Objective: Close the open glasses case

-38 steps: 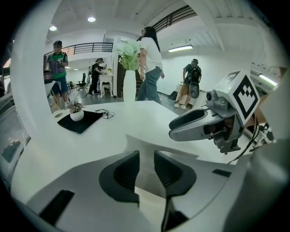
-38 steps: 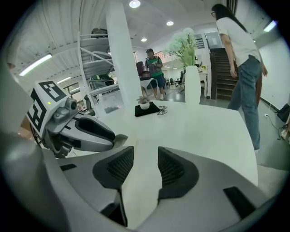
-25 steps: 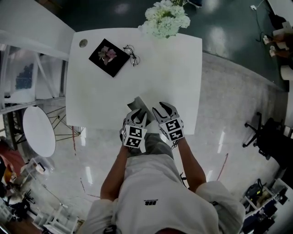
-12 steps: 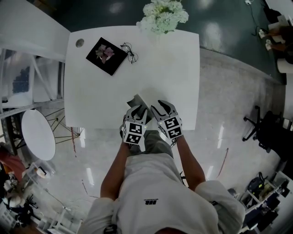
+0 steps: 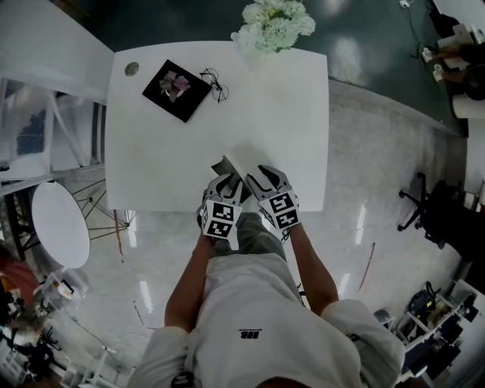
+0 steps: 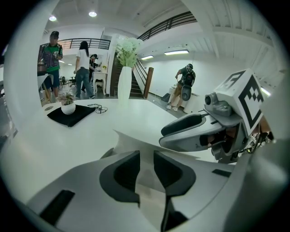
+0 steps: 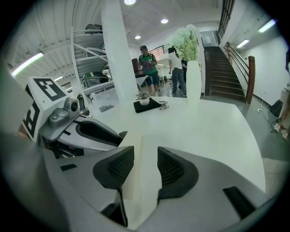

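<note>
The open glasses case (image 5: 226,165) is a pale folding case near the white table's (image 5: 288,114) front edge, with one flap standing up. My left gripper (image 5: 229,184) is at its near side. In the left gripper view the grey flap (image 6: 136,138) runs between the jaws of my left gripper (image 6: 146,170), which are shut on it. My right gripper (image 5: 260,179) sits just right of the case. In the right gripper view a cream panel of the case (image 7: 130,149) passes through the narrow gap of my right gripper (image 7: 146,165). Each gripper shows in the other's view, close beside it.
At the table's far left a black mat (image 5: 176,89) carries a small potted plant, with a pair of glasses (image 5: 215,86) beside it. A white vase of flowers (image 5: 274,23) stands at the far edge. People stand beyond the table (image 6: 84,68). An office chair (image 5: 432,212) is on the right.
Both grippers stay on the case near the front edge. Only the head camera has shifted a little, so the table sits slightly higher in view.
</note>
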A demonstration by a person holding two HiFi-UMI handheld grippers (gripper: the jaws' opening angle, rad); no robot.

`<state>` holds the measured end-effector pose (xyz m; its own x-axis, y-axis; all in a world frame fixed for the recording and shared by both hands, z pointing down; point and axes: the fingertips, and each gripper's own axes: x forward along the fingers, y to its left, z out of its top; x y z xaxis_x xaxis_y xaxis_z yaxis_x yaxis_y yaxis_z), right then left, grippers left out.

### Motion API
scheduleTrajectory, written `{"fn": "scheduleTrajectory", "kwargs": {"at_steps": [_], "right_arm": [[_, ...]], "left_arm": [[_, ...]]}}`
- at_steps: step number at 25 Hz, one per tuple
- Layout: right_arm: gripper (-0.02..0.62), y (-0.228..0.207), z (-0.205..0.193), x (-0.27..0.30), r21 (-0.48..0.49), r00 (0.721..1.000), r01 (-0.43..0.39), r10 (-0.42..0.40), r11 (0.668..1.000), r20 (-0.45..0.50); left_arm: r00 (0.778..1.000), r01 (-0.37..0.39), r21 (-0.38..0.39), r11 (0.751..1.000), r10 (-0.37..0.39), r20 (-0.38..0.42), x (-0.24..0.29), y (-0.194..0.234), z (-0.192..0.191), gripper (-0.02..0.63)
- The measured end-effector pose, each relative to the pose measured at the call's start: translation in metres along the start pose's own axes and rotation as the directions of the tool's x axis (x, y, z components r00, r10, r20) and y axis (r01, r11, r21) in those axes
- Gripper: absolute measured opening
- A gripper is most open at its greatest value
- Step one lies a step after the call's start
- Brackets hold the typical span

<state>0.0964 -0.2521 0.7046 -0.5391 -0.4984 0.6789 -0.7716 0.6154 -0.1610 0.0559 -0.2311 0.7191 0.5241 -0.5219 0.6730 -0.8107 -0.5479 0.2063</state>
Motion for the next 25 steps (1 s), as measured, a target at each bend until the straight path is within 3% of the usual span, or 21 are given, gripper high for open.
{"fn": "scheduleTrajectory", "kwargs": {"at_steps": [25], "right_arm": [[0.152,0.026,-0.006,-0.001,-0.010,1.000,0.017,-0.017,1.000,-0.018]], "left_arm": [[1.000,0.002,-0.015,1.000,-0.002,0.006,-0.016,0.006,-0.018,0.101]]}}
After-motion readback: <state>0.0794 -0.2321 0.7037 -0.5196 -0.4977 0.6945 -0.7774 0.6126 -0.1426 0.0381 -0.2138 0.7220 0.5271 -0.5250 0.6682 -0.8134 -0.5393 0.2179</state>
